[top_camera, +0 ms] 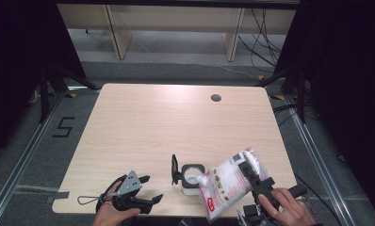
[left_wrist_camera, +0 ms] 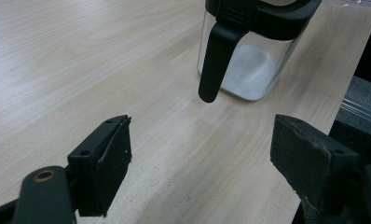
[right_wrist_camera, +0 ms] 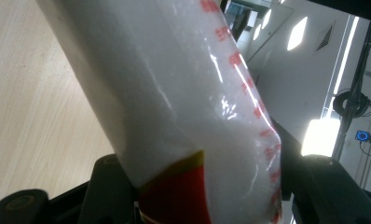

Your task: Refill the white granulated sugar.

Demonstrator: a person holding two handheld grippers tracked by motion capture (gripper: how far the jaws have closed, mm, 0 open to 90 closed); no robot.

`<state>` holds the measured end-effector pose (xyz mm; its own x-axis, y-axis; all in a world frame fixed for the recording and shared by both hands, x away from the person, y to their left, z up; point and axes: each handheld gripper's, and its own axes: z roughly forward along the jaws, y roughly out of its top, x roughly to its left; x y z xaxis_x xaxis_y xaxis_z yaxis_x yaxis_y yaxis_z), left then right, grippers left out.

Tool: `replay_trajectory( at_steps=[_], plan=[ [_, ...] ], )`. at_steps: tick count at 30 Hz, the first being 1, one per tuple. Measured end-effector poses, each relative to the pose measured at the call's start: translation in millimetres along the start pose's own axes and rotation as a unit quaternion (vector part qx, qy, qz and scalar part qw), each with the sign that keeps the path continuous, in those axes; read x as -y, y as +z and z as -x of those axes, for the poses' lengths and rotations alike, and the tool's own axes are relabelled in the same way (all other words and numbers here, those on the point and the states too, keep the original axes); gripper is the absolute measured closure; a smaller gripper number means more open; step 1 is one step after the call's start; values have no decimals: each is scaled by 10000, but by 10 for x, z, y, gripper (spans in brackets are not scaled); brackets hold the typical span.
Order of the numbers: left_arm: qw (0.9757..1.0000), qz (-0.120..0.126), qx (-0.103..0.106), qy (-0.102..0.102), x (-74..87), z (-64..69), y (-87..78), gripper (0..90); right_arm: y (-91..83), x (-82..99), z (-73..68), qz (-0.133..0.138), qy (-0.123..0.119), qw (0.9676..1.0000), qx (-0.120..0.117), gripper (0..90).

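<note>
**Trainee:** Why is the bag up at that angle?

**Operator:** I hold the bag [top_camera: 228, 181] in my right tool [top_camera: 257, 181] with its open corner tipped down toward the mouth of the jar [top_camera: 191, 178]. The tilt lets the white grains run to that low corner. In the right gripper view the two jaws stand either side of the bag [right_wrist_camera: 183, 121] near its red-printed end, half closed and pressing on the plastic. That is as tight as I judge it needs: firm enough to carry the weight, not so tight that the contents are squeezed out.

**Trainee:** And where does the jar stand?

**Operator:** On the desk [top_camera: 176, 122], near the front edge, between my two hands. Its black lid [top_camera: 175, 168] is hinged back to the left, so the opening faces up. From above the bag's corner sits at the jar's rim; I cannot tell whether it touches it.

**Trainee:** What is your left tool doing?

**Operator:** My left tool [top_camera: 145, 188] hangs just above the desk to the left of the jar, jaws wide apart, holding nothing. In the left gripper view the jar [left_wrist_camera: 249, 65] lies ahead of the jaws and apart from them, with a low layer of white grains in the bottom. I keep that tool near so it can steady the jar if it shifts.

**Trainee:** What is the risk?

**Operator:** In my judgement, grains missing the narrow opening and landing on the desk.
</note>
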<state>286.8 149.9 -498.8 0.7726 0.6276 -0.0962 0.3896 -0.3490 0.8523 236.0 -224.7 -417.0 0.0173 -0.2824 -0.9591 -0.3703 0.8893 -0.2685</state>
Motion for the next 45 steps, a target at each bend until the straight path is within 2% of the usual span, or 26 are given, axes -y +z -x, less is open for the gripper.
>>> replay_trajectory(
  at_steps=[4,5,6,7,9,10,11,14,20,21,22,24,27,30,32,33,36,37,38,39,40,42,45],
  plan=[
    [10000,-45,13,20,1,-8,0,199,2,3,2,7,-13,10000,-8,497],
    [9999,-67,18,127,-2,-16,-5,199,1,4,0,3,-10,10000,-15,497],
    [9999,-67,18,127,-2,-16,-5,199,1,5,0,1,-8,10000,-14,497],
    [10000,-76,-6,44,1,-15,-2,199,4,5,-1,7,21,10000,0,497],
    [10000,5,-1,-41,1,2,4,199,-3,5,3,-68,16,9999,-119,497],
    [10000,5,-1,-41,1,2,4,199,-4,7,2,-62,13,9999,-108,497],
    [10000,24,37,-10,4,-2,10,199,1,15,-27,-35,154,9998,-95,497],
    [10000,10,23,-30,0,-2,6,199,9,23,-10,27,46,10000,-25,497],
    [10000,-2,14,-29,-1,-1,1,199,9,24,-10,10,32,10000,-43,497],
    [10000,-43,4,75,-2,-10,-7,199,8,21,-10,5,32,10000,-23,498],
    [10000,-30,3,49,-2,-5,-4,199,1,21,-23,-54,93,9999,-94,497],
    [10000,-2,-8,-29,-1,1,-1,199,1,18,-24,-41,100,9999,-82,497],
    [10000,8,5,12,1,-2,3,199,0,17,-25,-44,103,9999,-87,498],
    [10000,-5,11,-28,-1,-2,1,199,0,11,-15,-32,63,9999,-75,498],
    [10000,10,4,-4,1,-1,3,199,-9,0,8,-64,-61,9999,-69,497],
    [10000,6,15,-7,2,-2,5,199,-6,-3,5,-6,-52,10000,15,498],
    [10000,-2,9,-30,-2,-2,1,199,-17,-17,29,-69,-144,9999,-46,497],
    [10000,-27,19,52,-2,-10,-6,199,-15,-18,23,-28,-118,9999,8,497],
    [10000,-27,19,52,-2,-10,-6,199,-17,-19,26,-54,-132,9999,-27,497],
    [9998,-39,4,178,-6,-22,-9,199,-17,-19,26,-54,-132,9999,-27,497],
    [10000,-3,-5,-15,0,0,-1,199,-14,-16,22,-29,-115,9999,13,497],
    [10000,-37,-4,55,-3,-8,-7,199,-17,-20,26,-51,-132,9999,-34,498],
    [10000,-11,10,-24,0,-2,0,199,-14,-21,22,-20,-100,9999,15,498]
  ],
)
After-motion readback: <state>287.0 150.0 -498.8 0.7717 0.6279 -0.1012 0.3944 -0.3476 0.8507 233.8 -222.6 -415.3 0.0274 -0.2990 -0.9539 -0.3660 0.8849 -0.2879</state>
